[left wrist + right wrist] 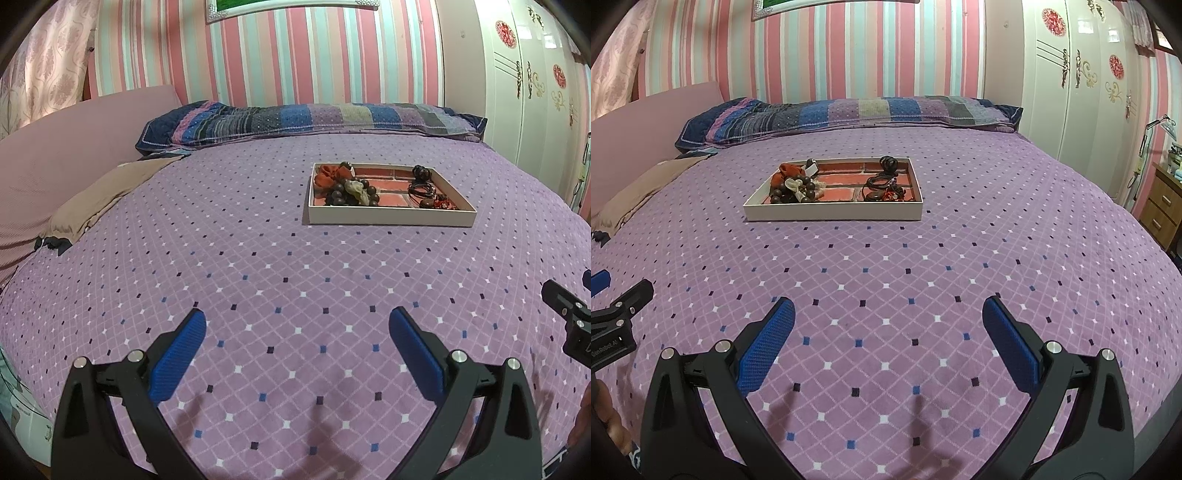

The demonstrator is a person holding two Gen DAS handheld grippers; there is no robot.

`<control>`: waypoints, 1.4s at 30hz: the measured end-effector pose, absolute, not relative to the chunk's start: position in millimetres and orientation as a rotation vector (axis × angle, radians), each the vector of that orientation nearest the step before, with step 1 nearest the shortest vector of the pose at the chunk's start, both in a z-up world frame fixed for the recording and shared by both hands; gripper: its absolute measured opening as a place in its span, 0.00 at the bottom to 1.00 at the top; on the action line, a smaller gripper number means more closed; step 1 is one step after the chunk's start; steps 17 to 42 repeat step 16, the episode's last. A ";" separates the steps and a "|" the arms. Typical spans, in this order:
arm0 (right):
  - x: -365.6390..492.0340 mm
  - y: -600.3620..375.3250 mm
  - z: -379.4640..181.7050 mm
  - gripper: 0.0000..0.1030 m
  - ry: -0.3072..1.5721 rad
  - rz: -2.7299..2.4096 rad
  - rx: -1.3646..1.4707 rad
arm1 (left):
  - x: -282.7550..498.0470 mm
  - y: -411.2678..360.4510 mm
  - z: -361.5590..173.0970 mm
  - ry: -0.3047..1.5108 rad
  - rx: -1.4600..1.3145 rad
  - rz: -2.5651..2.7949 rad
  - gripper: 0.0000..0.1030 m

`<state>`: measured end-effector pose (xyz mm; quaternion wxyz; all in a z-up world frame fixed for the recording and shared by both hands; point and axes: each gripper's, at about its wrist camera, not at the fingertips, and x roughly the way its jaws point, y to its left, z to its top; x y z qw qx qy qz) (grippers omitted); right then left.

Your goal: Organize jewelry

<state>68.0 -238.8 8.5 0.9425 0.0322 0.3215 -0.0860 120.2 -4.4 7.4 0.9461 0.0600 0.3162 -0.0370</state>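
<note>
A shallow white tray [388,218] [831,213] with a brick-pattern floor lies on the purple bedspread, well beyond both grippers. At its left end sit a dark bead bracelet [351,194] [798,190] and a rust fabric piece [327,177] [786,173]. Black cords and a small red item [428,194] [882,186] lie at its right end. My left gripper [297,319] is open over bare bedspread, nothing between its blue pads. My right gripper [888,310] is open too, holding nothing. Each gripper shows at the edge of the other's view.
The purple diamond-pattern bedspread [277,280] [923,266] fills the near area. A patchwork pillow [310,122] [849,112] lies along the striped wall. A tan cloth [99,199] sits at the left edge, a white wardrobe [1071,81] and wooden drawers [1163,210] to the right.
</note>
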 end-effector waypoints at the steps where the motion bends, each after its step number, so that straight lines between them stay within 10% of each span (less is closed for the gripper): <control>1: 68.2 -238.8 8.6 0.96 0.655 -0.175 0.066 | 120.4 -4.0 7.5 0.644 0.122 -0.076 0.94; 42: 70.5 -239.1 7.7 0.96 0.656 -0.178 0.066 | 121.6 -1.4 8.4 0.650 0.114 -0.078 0.94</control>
